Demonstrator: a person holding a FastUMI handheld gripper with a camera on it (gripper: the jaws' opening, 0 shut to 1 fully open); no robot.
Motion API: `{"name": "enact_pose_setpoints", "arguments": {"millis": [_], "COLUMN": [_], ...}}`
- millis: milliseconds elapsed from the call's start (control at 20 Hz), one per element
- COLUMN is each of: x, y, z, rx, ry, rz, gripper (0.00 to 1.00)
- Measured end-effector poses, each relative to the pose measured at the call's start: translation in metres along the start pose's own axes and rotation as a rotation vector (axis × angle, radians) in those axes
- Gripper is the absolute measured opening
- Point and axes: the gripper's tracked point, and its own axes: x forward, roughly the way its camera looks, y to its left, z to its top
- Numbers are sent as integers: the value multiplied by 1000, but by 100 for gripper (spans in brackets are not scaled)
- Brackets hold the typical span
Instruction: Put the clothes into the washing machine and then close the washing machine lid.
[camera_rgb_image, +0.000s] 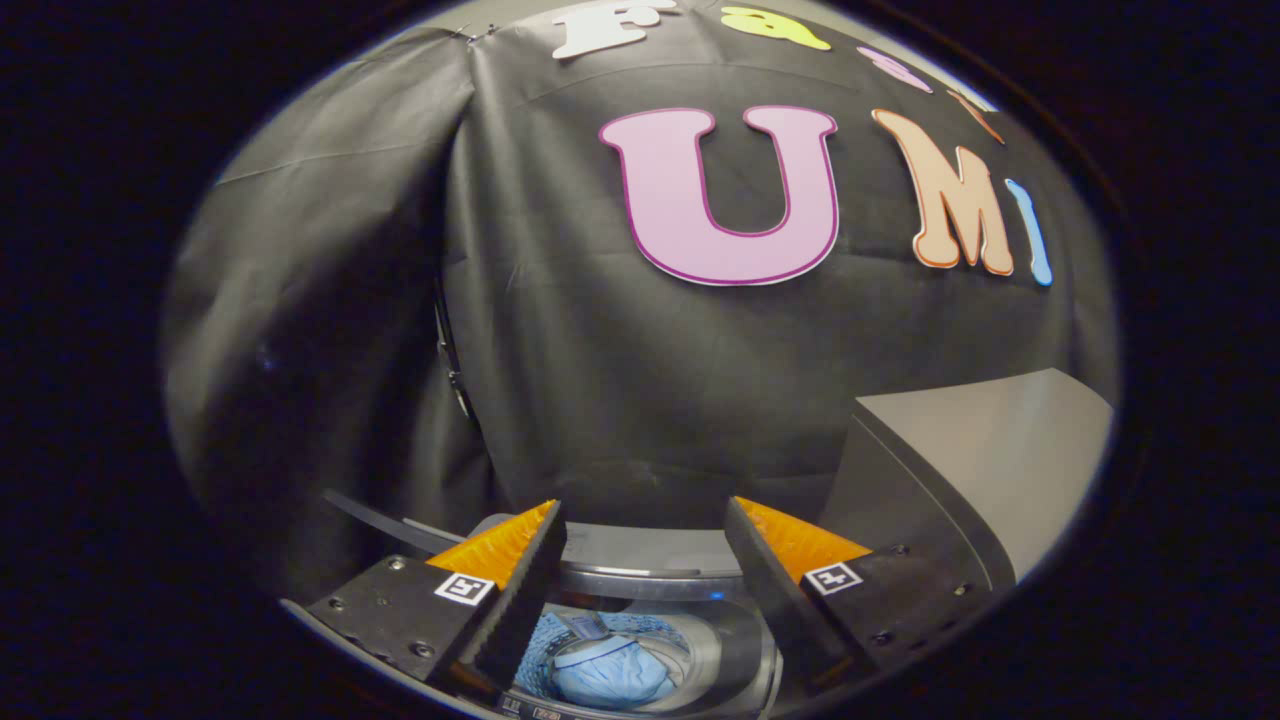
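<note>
Staged laundry corner in a recording booth, not an actual home

Wrinkly black cloth (560, 350) hangs as the far wall, and near at the bottom is a top-loading washing machine (650, 555) with its grey lid (985, 455) propped up on the right and blue clothes (610, 670) down in the metal drum.

The clothes (610, 670) are light blue with a paler band across them, perhaps finely patterned — the view is too small to be sure — and lie in a shiny silver drum (735, 655). At two o'clock from the drum, the lid (990, 450) is plain grey — its edge darker.
</note>
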Motion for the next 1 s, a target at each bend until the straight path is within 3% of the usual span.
{"name": "enact_pose_setpoints", "arguments": {"millis": [250,550,800,1000], "x": [2,-6,-64,-127], "y": [-1,-8,-13,-55], "z": [-11,11,53,80], "rx": [-22,14,-5,-34], "ry": [52,-15,-148,-237], "rz": [4,19,33,-38], "gripper": [97,97,97,97]}}
